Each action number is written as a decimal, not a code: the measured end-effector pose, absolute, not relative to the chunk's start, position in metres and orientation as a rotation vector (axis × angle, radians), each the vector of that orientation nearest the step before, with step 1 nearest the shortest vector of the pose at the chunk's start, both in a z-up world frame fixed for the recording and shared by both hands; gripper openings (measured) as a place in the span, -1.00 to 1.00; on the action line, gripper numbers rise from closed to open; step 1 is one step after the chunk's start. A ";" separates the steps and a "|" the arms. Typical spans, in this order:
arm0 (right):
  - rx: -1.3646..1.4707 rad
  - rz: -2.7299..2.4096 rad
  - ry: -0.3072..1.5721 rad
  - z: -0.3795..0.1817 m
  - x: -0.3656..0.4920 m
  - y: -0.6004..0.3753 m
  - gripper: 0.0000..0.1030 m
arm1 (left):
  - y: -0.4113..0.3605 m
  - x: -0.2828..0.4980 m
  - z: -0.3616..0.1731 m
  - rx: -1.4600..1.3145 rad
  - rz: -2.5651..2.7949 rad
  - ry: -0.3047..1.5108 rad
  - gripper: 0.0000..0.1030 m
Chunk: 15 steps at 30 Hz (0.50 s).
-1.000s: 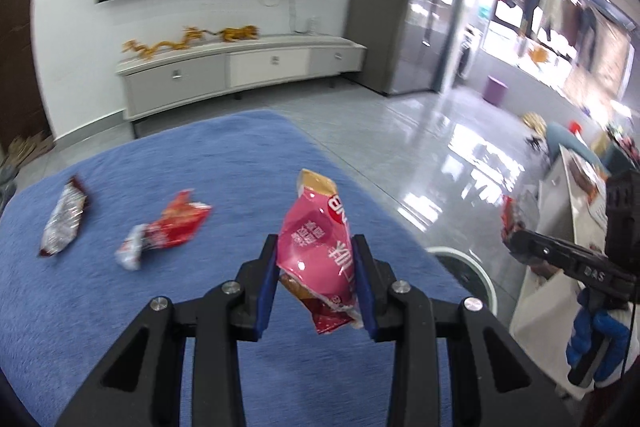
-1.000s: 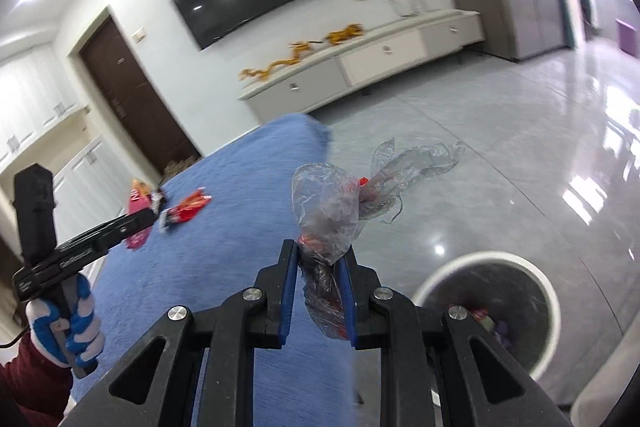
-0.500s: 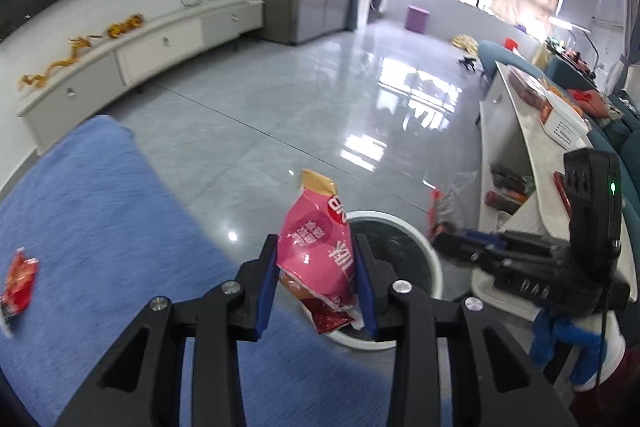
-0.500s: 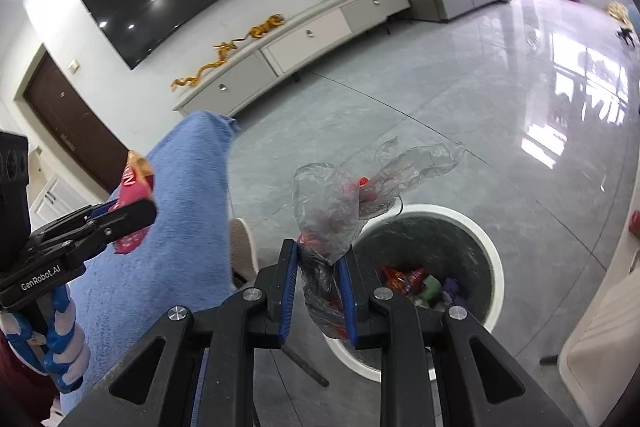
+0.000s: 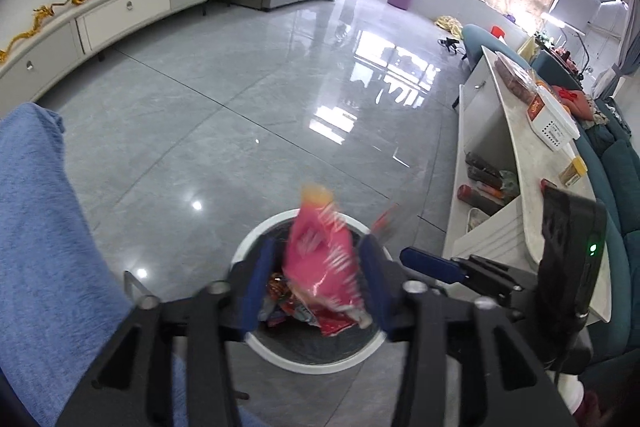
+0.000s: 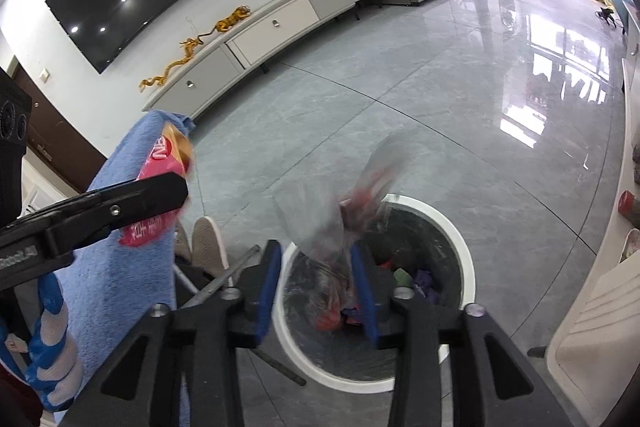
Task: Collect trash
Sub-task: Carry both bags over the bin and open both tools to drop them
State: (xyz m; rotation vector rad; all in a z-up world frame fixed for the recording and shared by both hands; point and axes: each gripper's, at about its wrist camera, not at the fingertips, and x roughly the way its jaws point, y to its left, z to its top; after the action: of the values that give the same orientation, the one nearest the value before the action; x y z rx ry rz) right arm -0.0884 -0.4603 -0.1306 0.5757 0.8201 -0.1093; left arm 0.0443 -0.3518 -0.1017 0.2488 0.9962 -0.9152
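A white-rimmed trash bin (image 5: 320,367) stands on the floor right under both grippers, with several wrappers inside. My left gripper (image 5: 316,279) hangs over it with its jaws opening. A blurred pink snack bag (image 5: 320,259) sits loose between the blue pads, with a gap on its left side. My right gripper (image 6: 316,279) is also opening over the bin (image 6: 460,255). A blurred clear plastic bag (image 6: 320,223) with red scraps slips between its pads. In the right wrist view, the left gripper (image 6: 160,191) and the pink bag (image 6: 160,163) are at the left.
A blue cloth-covered table (image 5: 40,227) borders the bin on the left. A white counter (image 5: 520,155) with boxes and jars runs along the right. A shoe (image 6: 208,247) and a metal leg lie beside the bin. Shiny grey floor stretches to a TV cabinet (image 6: 280,27).
Both grippers swung from the blue table to above the bin and tilted down. Their jaws have widened, and the pink bag and the clear bag are now loose and blurred.
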 end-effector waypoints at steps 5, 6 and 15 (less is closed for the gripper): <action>0.589 -0.134 0.837 -0.139 -0.092 -0.470 -0.14 | -0.365 0.046 -0.110 0.253 -0.930 1.016 0.08; 0.594 -0.139 0.837 -0.140 -0.094 -0.472 -0.11 | -0.367 0.044 -0.110 0.255 -0.932 1.017 0.08; 0.593 -0.194 0.841 -0.138 -0.099 -0.484 0.20 | -0.361 0.038 -0.107 0.259 -0.903 0.989 0.08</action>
State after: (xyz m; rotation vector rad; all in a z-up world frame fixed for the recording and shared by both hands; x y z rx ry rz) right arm -0.0993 -0.4841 -0.1376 0.5931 0.8414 -0.1940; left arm 0.0379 -0.3609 -0.1066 0.2593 0.9892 -0.9032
